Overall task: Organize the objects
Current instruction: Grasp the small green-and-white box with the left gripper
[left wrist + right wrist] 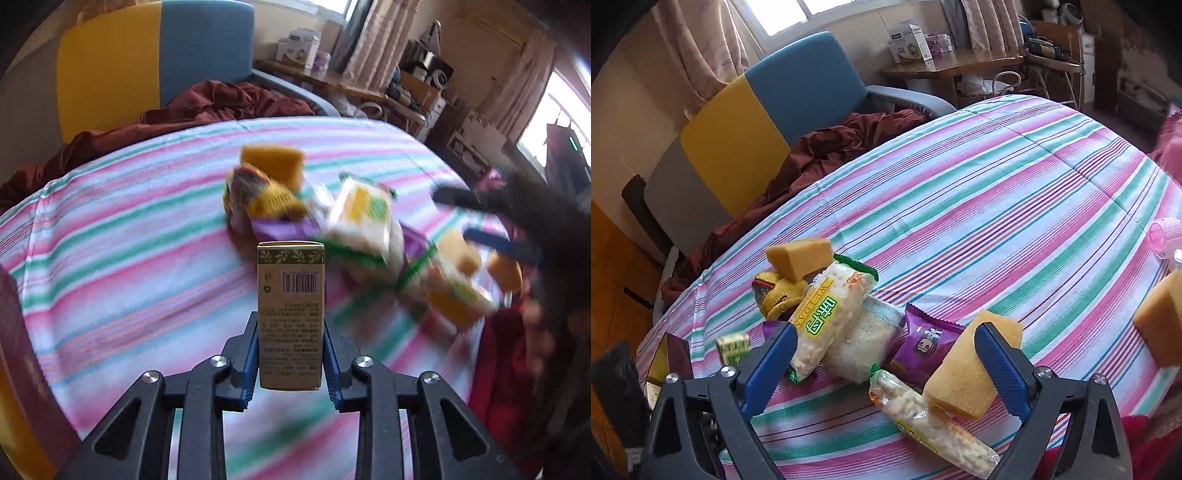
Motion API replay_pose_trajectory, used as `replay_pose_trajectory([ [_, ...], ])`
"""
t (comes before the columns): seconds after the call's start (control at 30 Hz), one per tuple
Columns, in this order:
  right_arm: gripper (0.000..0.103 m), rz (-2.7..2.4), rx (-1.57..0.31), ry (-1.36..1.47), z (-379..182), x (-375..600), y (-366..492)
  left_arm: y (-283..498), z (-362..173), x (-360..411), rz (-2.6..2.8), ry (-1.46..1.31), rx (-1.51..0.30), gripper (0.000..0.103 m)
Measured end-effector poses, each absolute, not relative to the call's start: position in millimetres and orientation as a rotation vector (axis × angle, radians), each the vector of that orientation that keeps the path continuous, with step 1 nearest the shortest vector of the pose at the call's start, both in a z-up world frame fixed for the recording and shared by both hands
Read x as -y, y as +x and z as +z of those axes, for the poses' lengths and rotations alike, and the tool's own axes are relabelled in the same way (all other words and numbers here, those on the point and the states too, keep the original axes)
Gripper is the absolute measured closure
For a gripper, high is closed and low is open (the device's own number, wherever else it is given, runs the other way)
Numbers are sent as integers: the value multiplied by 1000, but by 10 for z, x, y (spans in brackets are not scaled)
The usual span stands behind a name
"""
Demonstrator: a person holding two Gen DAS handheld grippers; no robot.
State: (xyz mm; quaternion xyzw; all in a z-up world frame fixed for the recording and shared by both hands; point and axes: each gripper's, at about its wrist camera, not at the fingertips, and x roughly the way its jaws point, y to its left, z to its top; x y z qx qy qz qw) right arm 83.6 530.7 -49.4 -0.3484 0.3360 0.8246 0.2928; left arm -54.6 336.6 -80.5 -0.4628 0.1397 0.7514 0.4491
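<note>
Between the left gripper [290,354] fingers, an olive box [290,314] stands clamped.

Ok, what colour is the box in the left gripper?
Beige-gold box with a dark green leaf band on top, clearest in the left wrist view.

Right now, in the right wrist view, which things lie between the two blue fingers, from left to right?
Rice cracker pack with green characters → white pouch → purple snack packet → yellow sponge, which touches the right finger.
</note>
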Motion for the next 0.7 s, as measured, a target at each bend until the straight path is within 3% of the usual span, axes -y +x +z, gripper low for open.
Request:
replay_pose_trajectory([
  [0.33, 8, 2183, -1034, -844, -503, -5381, 972, 208, -1007, -2805, 1792, -1195, -456, 74],
  [0.5, 15, 2207, -1032, -860, -500, -5324, 944, 297, -1013, -2738, 1816, -1150, -456, 74],
  [0.7, 15, 2263, -994, -768, -336, -5227, 1037, 292, -1009, -2642, 1826, -1143, -422, 74],
])
